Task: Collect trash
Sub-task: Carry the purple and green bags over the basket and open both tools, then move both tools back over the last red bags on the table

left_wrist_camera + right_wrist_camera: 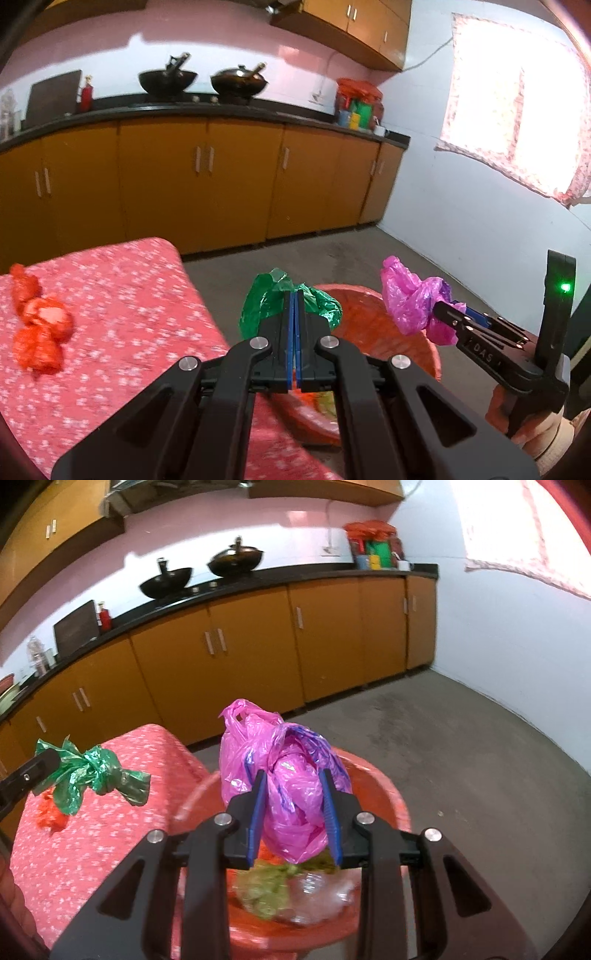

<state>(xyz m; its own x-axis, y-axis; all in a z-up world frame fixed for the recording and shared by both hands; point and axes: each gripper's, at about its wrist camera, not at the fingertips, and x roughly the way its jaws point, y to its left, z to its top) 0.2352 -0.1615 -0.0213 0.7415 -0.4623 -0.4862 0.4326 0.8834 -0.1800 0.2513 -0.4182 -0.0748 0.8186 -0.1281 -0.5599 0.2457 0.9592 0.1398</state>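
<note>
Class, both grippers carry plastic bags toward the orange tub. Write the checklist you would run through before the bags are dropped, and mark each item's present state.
1. Left gripper shut on the green bag: ok.
2. Right gripper clamps the pink bag: ok.
3. Pink bag over the orange tub: ok.
4. Green bag over the tub: cannot tell.
5. Room left in the tub: ok, some trash inside.
6. Table cleared: not ok, red bag remains.

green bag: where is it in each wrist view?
Left wrist: green bag, lower centre, pinched between the shut left gripper fingers.
Right wrist: green bag, left edge, over the red floral cloth.
Shared landmark: orange bin, with the pink bag above it.
</note>
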